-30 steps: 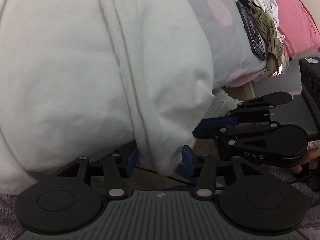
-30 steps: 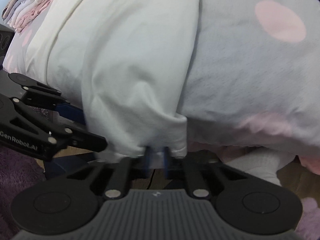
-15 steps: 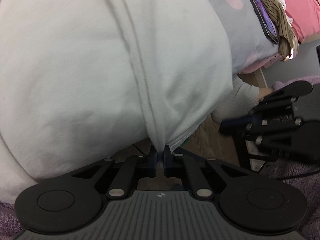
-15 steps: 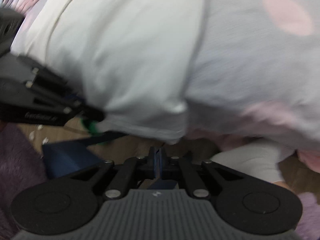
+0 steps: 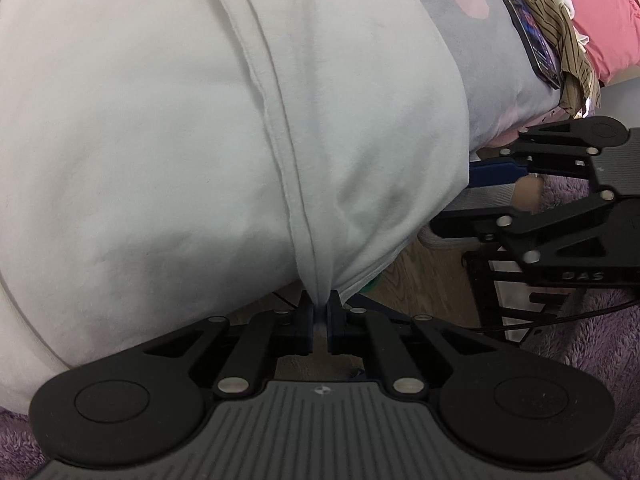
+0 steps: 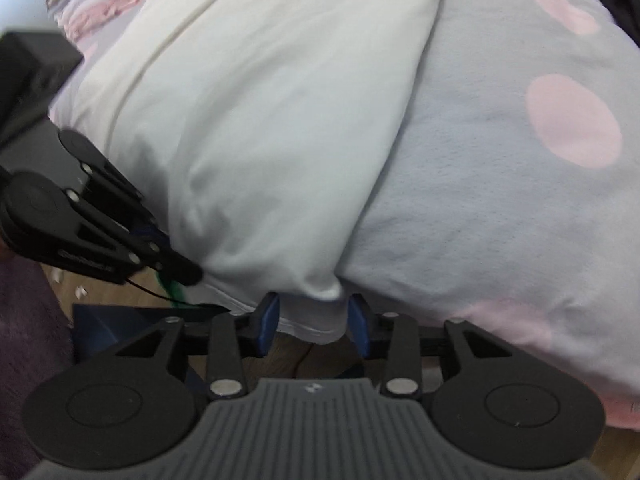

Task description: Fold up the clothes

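A white garment (image 5: 168, 128) lies over the edge of a bed with a grey, pink-dotted cover (image 6: 500, 184). My left gripper (image 5: 319, 316) is shut on the garment's hanging hem at a seam. The garment also shows in the right wrist view (image 6: 260, 128). My right gripper (image 6: 313, 322) is open, its blue pads either side of the garment's lower corner (image 6: 320, 288) without pinching it. The right gripper shows in the left wrist view (image 5: 560, 200) to the right, and the left gripper shows in the right wrist view (image 6: 92, 220) at the left.
A pile of other clothes, striped brown (image 5: 560, 40) and pink (image 5: 600, 12), lies far right on the bed. A purple fluffy rug (image 5: 592, 328) and wooden floor (image 5: 432, 280) are below. A dark box (image 6: 28, 68) stands at the left of the bed.
My left gripper closed on the hem a second ago and still holds it. My right gripper was shut half a second ago and has opened around the garment's corner.
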Demonstrator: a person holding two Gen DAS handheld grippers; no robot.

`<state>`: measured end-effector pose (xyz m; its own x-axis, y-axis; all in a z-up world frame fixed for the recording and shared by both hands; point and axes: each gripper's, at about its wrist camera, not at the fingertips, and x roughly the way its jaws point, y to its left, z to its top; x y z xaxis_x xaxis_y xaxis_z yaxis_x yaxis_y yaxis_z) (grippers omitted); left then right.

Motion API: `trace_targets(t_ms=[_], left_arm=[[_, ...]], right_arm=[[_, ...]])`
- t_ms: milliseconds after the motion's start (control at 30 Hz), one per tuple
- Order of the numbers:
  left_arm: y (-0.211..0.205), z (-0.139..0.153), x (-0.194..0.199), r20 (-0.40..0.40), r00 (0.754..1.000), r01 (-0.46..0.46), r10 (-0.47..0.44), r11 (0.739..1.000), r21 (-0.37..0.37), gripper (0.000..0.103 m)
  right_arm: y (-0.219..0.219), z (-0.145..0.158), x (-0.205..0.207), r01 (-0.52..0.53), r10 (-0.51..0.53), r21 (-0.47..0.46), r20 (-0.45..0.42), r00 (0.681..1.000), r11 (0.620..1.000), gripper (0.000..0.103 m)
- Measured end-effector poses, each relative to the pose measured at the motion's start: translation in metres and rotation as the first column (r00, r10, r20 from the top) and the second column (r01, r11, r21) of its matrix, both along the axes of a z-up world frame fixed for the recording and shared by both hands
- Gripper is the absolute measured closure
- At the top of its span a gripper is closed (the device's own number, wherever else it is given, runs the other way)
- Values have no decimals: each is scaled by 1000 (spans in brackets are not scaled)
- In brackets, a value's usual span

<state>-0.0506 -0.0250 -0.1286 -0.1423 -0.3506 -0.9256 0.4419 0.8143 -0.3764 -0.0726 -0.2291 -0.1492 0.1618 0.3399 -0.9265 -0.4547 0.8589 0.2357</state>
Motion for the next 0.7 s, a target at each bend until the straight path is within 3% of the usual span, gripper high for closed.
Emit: trace_targets(t_ms=[133, 200, 400, 533, 633, 700], left_arm=[[0, -1, 1, -1, 1000, -2, 2, 1000, 2, 99], [1, -1, 2, -1, 1000, -4, 4, 1000, 3, 99], [-4, -1, 0, -11, 1000, 26, -26, 1000, 7, 99], [-8, -5, 0, -23, 999, 38, -37, 999, 25, 99], [-11, -7, 1, -42, 999, 33, -32, 999, 39, 98], [-14, -8, 0, -55, 998, 43, -40, 997, 70, 97]], right_arm=[[16, -22, -1, -8, 8, 1, -33, 999, 1000, 60], [19, -25, -3, -34, 36, 34, -55, 998, 999, 94], [21, -20, -13, -40, 43, 23, -149, 988, 999, 97], [15, -21, -15, -41, 43, 14, -163, 986, 999, 96], [9, -4, -16, -37, 37, 3, -174, 984, 999, 94], [5, 2, -16, -55, 46, -45, -182, 982, 997, 92]])
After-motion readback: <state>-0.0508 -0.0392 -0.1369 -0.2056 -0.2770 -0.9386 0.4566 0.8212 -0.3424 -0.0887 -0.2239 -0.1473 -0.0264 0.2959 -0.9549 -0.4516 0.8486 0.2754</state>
